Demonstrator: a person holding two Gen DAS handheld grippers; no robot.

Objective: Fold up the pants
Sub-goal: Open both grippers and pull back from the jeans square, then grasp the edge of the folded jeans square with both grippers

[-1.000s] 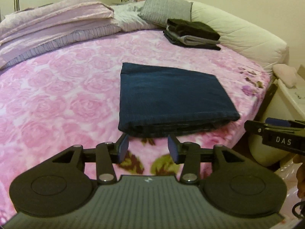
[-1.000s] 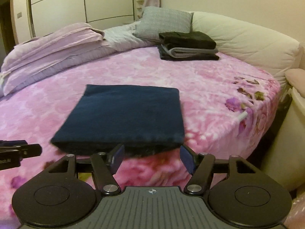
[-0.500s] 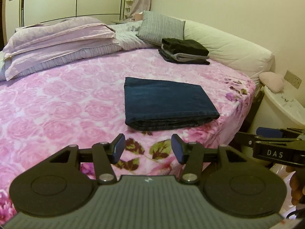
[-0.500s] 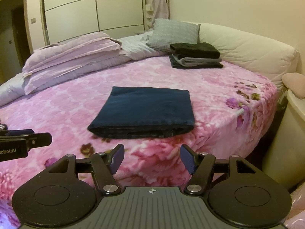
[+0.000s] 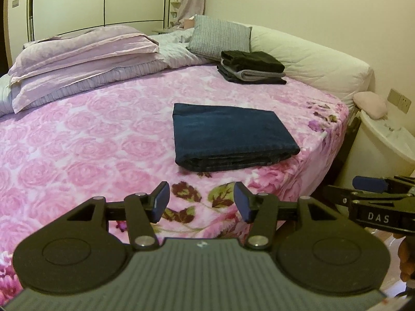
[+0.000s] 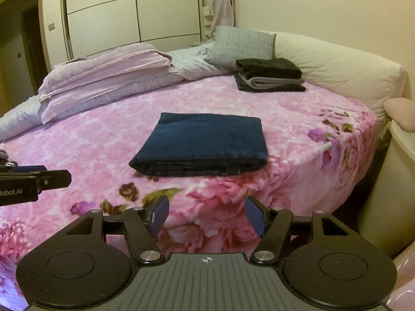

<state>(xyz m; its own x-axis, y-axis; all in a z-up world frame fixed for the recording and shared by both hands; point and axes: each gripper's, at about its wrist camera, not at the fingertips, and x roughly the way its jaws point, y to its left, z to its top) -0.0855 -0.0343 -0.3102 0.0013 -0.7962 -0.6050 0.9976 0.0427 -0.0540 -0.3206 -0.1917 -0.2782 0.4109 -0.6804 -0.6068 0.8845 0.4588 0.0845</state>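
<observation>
Jaws of both grippers gape empty, short of folded pants (image 5: 230, 136).

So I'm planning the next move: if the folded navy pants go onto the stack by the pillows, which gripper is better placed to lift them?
Right, marginally. The pants lie dead ahead of the right gripper; both grippers' jaws are open, empty and short of them, and the stack lies farther right.
</observation>
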